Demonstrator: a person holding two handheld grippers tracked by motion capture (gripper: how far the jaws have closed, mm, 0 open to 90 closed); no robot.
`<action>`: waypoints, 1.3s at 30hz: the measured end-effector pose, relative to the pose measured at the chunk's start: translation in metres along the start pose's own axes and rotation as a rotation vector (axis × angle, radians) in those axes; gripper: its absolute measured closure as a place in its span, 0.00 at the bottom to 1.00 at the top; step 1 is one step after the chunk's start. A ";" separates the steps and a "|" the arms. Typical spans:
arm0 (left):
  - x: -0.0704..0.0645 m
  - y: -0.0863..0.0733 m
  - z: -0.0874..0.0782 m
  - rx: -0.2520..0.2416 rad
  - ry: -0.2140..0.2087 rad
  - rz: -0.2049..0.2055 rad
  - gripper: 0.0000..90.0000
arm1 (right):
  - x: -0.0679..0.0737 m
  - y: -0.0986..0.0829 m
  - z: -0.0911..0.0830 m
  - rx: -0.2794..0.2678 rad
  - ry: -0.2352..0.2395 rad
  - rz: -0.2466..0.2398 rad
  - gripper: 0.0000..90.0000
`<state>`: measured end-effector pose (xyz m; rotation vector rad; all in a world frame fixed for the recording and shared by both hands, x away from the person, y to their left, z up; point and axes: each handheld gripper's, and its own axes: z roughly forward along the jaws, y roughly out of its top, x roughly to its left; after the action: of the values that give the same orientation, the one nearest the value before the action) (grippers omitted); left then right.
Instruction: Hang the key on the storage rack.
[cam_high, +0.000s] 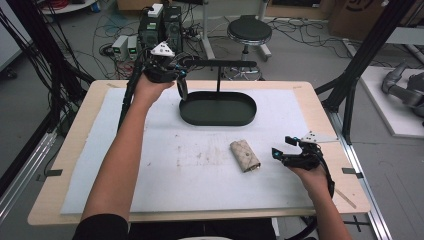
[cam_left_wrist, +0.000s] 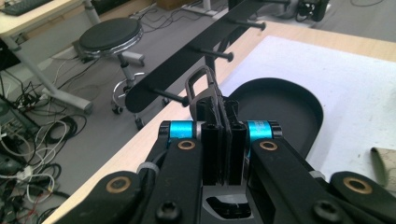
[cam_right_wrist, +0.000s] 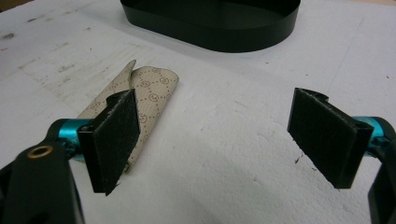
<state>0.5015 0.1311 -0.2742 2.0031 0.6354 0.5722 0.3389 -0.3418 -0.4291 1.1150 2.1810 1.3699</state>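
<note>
left hand-held gripper (cam_left_wrist: 223, 122) pinching a dark metal loop (cam_left_wrist: 200, 83) right by the rack's pegs (cam_left_wrist: 170, 97), right hand-held gripper (cam_right_wrist: 224, 140) spread wide just beside the patterned pouch (cam_right_wrist: 140, 100) on the tabletop (cam_high: 165, 165)

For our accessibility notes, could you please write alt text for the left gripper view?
The left hand-held gripper is shut on a dark metal clip, holding it up at a peg of a black hanging rack. Below sits the rack's oval black tray on a white mat; a stool stands on the floor beyond.
</note>
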 end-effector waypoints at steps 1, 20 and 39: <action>0.000 -0.001 0.003 0.013 0.003 0.001 0.98 | 0.000 0.000 0.000 0.002 -0.001 0.003 0.19; 0.003 0.007 0.000 0.022 0.048 0.016 0.98 | 0.000 -0.001 0.000 0.002 -0.002 0.000 0.19; -0.006 -0.007 0.026 0.068 0.031 0.020 0.98 | -0.001 -0.001 -0.001 0.003 -0.002 0.007 0.19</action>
<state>0.5118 0.1136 -0.2929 2.0694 0.6626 0.6015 0.3386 -0.3436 -0.4301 1.1254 2.1804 1.3681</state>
